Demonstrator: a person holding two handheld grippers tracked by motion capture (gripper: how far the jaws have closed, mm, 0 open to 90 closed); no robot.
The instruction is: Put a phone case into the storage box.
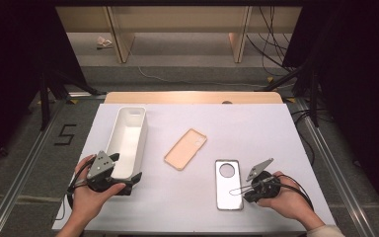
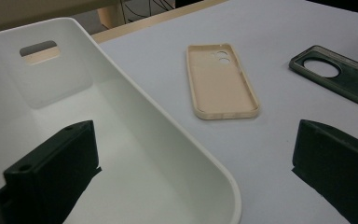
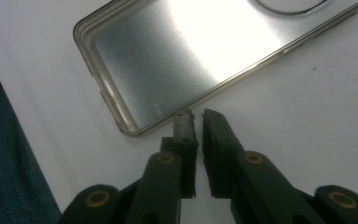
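Two low tools (image 1: 128,183) (image 1: 246,190), hands beneath.

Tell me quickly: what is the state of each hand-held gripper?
Left hand-held gripper: open, astride the white bin wall.
Right hand-held gripper: shut, empty, beside the grey phone case.

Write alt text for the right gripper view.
The right gripper, its black jaws nearly closed with nothing between them, points at the long edge of a shiny grey phone case lying on the white table. A round cutout shows at the case's far end.
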